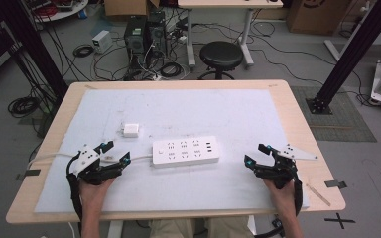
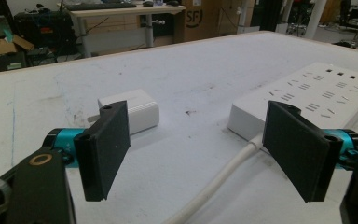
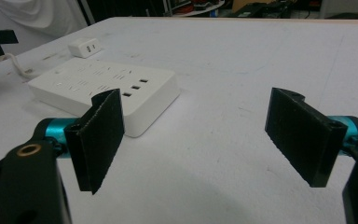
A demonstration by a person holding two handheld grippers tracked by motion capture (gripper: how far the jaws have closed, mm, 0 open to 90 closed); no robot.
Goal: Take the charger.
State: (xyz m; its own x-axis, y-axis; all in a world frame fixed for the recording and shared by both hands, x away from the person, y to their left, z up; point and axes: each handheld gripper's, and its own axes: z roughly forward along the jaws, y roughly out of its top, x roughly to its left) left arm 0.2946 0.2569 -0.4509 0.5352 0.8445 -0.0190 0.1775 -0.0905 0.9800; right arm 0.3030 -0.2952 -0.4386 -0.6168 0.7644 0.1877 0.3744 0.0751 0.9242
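Note:
A white power strip (image 1: 185, 151) lies across the middle of the white mat, its cable (image 1: 138, 158) running off to the left. A small white charger block (image 1: 130, 130) sits just behind its left end. My left gripper (image 1: 115, 151) rests near the front left, open, with the cable (image 2: 223, 177) passing between its jaws; the charger (image 2: 133, 109) and the strip (image 2: 307, 93) lie ahead of it. My right gripper (image 1: 257, 154) is at the front right, open and empty. From it, the strip (image 3: 102, 88) lies ahead to the left and the charger (image 3: 85, 46) beyond.
The mat (image 1: 238, 114) covers most of the wooden table (image 1: 297, 124). A black stool (image 1: 221, 55), computer boxes (image 1: 144, 32) and tangled cables stand on the floor beyond the far edge. Black frame posts (image 1: 347, 54) rise at both sides.

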